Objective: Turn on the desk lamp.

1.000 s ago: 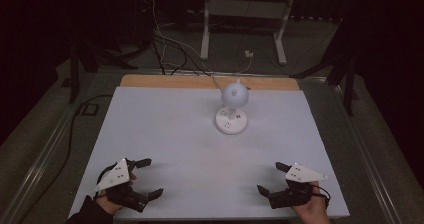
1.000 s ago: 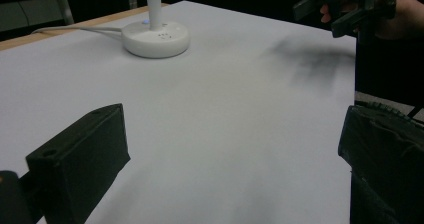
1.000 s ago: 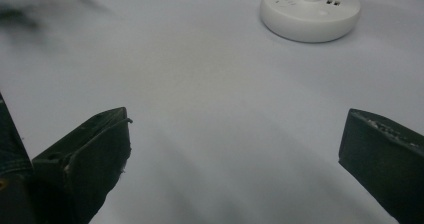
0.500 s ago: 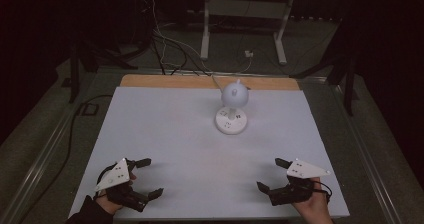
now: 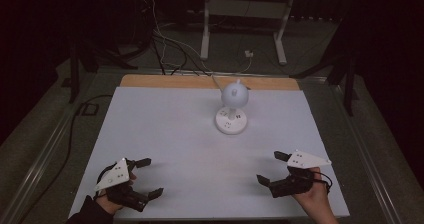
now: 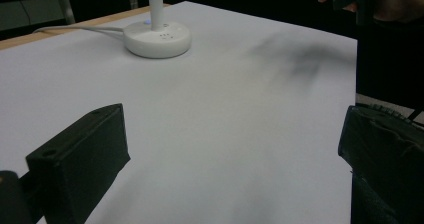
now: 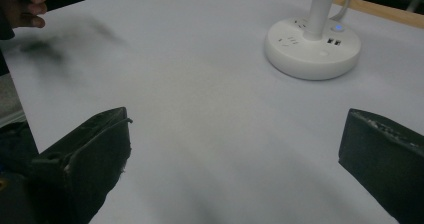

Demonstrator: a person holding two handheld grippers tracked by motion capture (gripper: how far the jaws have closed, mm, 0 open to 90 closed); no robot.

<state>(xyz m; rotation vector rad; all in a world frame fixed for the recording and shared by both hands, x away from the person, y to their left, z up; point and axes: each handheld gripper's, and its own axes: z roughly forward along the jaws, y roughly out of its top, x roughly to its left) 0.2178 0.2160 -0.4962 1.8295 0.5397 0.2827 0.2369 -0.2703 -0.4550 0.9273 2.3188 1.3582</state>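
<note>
— White lamp (image 5: 231, 109) stands upright at the far middle of the surface (image 5: 165, 134), cord trailing off the back edge. Status of the tools?

— Left hand-held gripper (image 5: 148, 177) and right hand-held gripper (image 5: 272, 167) rest near the front corners, jaws spread wide, holding nothing, well apart from the lamp.

— Step in hand?

— Judged as the start: no approach yet. Next move calls for a forward reach toward the lamp's base (image 7: 312, 47) or stem.

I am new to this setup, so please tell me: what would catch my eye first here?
The white desk lamp with its round base stands alone at the far middle of the pale table. Near the front edge, the left gripper and right gripper rest wide open, holding nothing.
</note>
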